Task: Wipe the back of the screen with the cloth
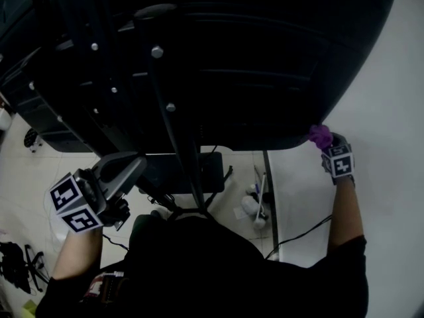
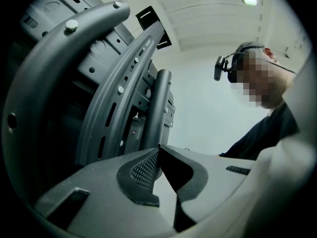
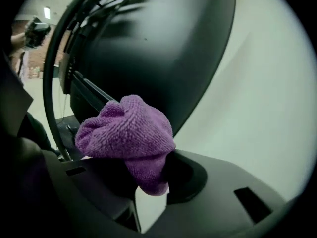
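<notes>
My left claw is at the far left, low beside the stand, its marker cube near my wrist. In the left gripper view its jaws are together at the tips with nothing between them, pointing up along the grey curved bracket and the dark post of the mount. In the head view that bracket runs down the middle of the screen's back, a broad dark shell that fills the upper part of what I see.

At the shell's lower right edge is the purple cloth, bunched into a wad. My right claw is clamped on it. In the right gripper view the cloth bulges out above the jaws, and its tail is pinched between them. The dark back of the screen stands just behind it. I cannot tell whether the cloth touches the shell. A pale surface lies to the right.
</notes>
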The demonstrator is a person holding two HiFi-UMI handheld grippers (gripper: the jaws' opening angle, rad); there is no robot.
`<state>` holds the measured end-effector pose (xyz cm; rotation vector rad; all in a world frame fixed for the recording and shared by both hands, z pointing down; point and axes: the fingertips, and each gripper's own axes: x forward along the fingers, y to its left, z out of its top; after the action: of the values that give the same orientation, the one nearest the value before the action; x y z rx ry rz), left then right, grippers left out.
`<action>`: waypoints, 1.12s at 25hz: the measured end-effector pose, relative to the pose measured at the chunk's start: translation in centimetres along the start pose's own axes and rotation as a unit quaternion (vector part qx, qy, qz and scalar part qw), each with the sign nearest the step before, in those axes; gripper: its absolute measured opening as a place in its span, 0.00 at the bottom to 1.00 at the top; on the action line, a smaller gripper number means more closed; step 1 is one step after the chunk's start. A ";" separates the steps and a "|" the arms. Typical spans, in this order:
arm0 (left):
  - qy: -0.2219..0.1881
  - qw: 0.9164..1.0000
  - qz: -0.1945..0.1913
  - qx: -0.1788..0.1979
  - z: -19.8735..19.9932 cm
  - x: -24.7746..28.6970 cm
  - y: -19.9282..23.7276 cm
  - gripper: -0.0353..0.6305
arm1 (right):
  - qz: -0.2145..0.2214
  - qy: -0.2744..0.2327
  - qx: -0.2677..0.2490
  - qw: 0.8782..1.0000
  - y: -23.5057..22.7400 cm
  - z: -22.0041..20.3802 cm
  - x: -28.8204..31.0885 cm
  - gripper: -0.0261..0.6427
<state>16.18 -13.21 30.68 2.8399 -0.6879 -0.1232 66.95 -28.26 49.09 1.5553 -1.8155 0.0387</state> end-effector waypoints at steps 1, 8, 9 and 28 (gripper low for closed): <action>-0.002 1.000 0.000 -0.001 0.0 0.0 0.2 0.05 | -0.010 0.020 0.015 1.000 -0.6 -0.9 0.1 0.18; -0.010 1.000 0.011 -0.014 -1.3 -0.4 1.6 0.05 | 0.102 -0.110 0.029 0.988 9.9 3.3 -4.4 0.18; -0.009 1.000 0.014 -0.016 -1.8 -0.5 1.8 0.05 | 0.131 -0.129 0.036 0.982 12.7 4.2 -5.4 0.18; 0.005 0.998 0.020 -0.052 -7.4 0.1 2.0 0.05 | 0.357 -0.270 0.135 0.884 31.3 14.5 -15.9 0.18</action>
<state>16.34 -13.57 38.29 2.7249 -0.7138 -0.1339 32.59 -13.21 43.16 1.0279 -2.8617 0.2323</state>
